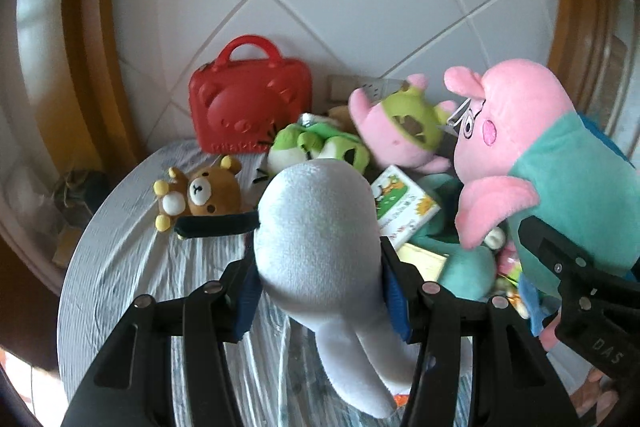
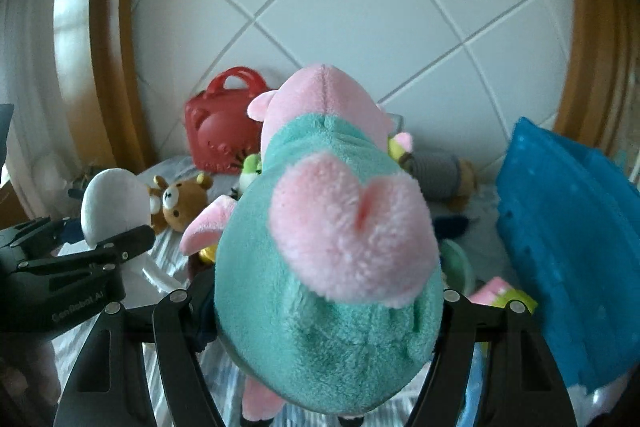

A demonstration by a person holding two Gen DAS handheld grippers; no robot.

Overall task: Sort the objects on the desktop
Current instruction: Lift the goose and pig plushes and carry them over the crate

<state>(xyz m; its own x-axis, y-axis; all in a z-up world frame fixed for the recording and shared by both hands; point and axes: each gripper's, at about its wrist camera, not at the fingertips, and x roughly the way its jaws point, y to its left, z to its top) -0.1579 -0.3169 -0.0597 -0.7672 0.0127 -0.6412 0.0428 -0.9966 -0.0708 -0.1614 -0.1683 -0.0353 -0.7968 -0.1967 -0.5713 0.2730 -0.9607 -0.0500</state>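
Left wrist: my left gripper (image 1: 320,291) clamps the white plush (image 1: 320,227), right gripper (image 2: 328,311) grips the pig (image 2: 328,267) (both aloft); next, sorting spots.

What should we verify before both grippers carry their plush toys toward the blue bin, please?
1. Left gripper shut on the white plush: ok.
2. Right gripper shut on the pig plush: ok.
3. Both toys lifted off the table: ok.
4. The two grippers apart from each other: ok.
5. Blue bin in view on the right: ok.
6. Room inside the bin: cannot tell.
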